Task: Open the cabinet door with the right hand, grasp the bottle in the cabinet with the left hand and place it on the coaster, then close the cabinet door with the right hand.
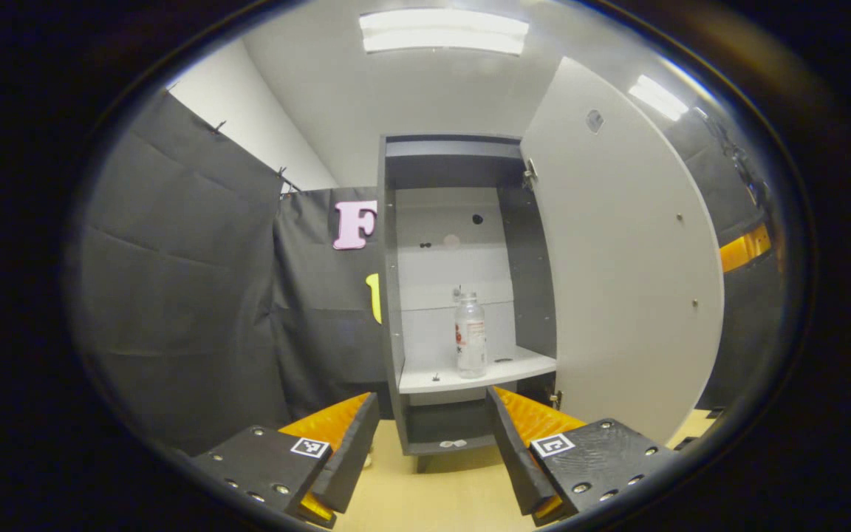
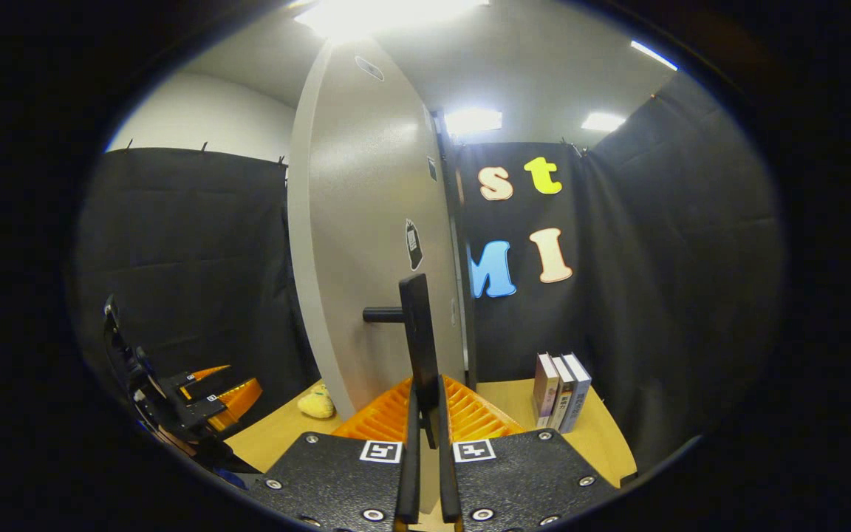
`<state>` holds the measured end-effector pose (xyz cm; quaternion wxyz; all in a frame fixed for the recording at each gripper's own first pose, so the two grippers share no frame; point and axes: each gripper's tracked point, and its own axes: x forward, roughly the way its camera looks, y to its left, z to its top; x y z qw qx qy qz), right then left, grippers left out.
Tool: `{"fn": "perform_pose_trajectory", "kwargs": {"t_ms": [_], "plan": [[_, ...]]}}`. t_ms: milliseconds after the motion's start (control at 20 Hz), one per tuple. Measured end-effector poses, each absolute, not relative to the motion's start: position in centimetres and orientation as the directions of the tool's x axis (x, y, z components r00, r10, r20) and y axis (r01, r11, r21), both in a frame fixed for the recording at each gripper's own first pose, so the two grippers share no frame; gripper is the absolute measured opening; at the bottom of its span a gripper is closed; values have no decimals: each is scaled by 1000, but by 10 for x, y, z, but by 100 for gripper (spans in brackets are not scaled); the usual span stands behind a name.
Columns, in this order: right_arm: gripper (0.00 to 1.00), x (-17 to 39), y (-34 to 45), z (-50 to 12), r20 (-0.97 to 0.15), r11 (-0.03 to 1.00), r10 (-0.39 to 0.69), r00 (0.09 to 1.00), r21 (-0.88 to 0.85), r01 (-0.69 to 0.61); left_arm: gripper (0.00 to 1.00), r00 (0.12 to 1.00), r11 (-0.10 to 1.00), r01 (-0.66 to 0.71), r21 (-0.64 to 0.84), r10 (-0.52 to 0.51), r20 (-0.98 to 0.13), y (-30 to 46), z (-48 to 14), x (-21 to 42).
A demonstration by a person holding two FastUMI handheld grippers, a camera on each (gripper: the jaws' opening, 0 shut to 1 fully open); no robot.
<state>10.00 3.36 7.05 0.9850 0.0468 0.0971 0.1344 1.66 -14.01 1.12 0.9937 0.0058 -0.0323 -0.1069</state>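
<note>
Bottle (image 1: 470,334) label too small to make out. Small bits on the shelf (image 1: 470,373) unidentifiable, maybe screws. Door handle (image 2: 419,343) lower end hidden between right gripper (image 2: 425,414) fingers. Left gripper (image 2: 196,403) cut off at the edge.

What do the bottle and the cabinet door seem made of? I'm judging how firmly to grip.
The bottle looks like clear thin plastic: see-through, with a label. The cabinet door looks like matt pale laminated board, flat and even; its handle looks like dark matt metal or plastic.

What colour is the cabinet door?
The cabinet door is plain light grey, swung open. It shows best in the left gripper view.
</note>
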Motion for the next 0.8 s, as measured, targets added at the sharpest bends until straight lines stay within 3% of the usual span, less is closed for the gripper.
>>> {"fn": "perform_pose_trajectory", "kwargs": {"t_ms": [200, 250, 300, 350, 450, 500, 650, 700, 750, 800], "plan": [[11, 107, 9, 65, -174, 969, 244, 954, 89, -231, 88, 975, 976, 217, 6, -217, 38, -163, 6, 16], [11, 106, 5, 65, -173, 968, 248, 953, 85, -236, 83, 977, 977, 211, 4, -211, 33, -167, 6, 17], [11, 105, 6, 63, -171, 963, 266, 949, 94, -253, 88, 979, 979, 203, 4, -204, 28, -169, 6, 18], [11, 101, 7, 61, -170, 957, 285, 943, 107, -270, 83, 981, 981, 193, 5, -193, 24, -171, 6, 20], [11, 94, 4, 59, -162, 943, 325, 932, 126, -307, 88, 986, 986, 167, 14, -167, 20, -174, 9, 22], [11, 86, -3, 57, -157, 938, 339, 928, 136, -320, 79, 988, 988, 155, 21, -156, 19, -176, 12, 24], [14, 80, -46, 56, -136, 962, 270, 953, 65, -264, 83, 988, 989, 147, 28, -148, 34, -185, 24, 30], [22, 79, -59, 52, -129, 972, 236, 963, 39, -233, 83, 989, 989, 145, 22, -146, 35, -187, 28, 31], [43, 78, -68, 48, -129, 977, 213, 968, 30, -211, 88, 988, 989, 147, 11, -147, 34, -189, 29, 35], [63, 78, -76, 43, -126, 982, 189, 974, 28, -187, 83, 988, 988, 151, -3, -151, 33, -192, 32, 42]]}}
